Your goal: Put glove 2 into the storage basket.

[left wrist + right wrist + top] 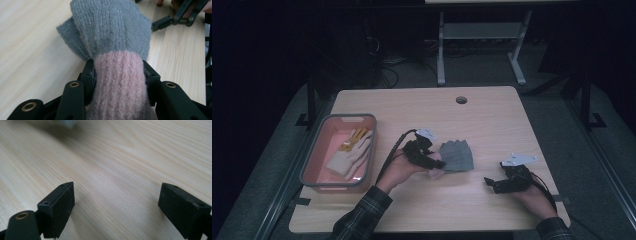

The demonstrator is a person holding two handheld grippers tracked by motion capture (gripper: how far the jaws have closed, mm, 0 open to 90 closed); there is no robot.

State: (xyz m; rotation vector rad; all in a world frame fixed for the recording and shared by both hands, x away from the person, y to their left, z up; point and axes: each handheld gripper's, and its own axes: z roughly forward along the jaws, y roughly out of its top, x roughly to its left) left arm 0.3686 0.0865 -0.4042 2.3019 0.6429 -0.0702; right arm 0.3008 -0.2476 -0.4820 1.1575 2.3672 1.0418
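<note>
Your left gripper (119, 75) clamps the pink ribbed cuff of a grey knit glove (110, 27), just right of the pink bin (314, 155); soft, light and floppy, it likely holds best at that cuff. Your right gripper (116, 205) rests apart.

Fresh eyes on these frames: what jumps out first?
The grey knitted glove with a pink ribbed cuff at the table's middle, its cuff pinched in the left gripper. Next, the pink plastic bin with a grey rim at the left edge of the pale wooden table, holding a cream glove with yellow fingertips. The right gripper sits open over bare wood.
</note>
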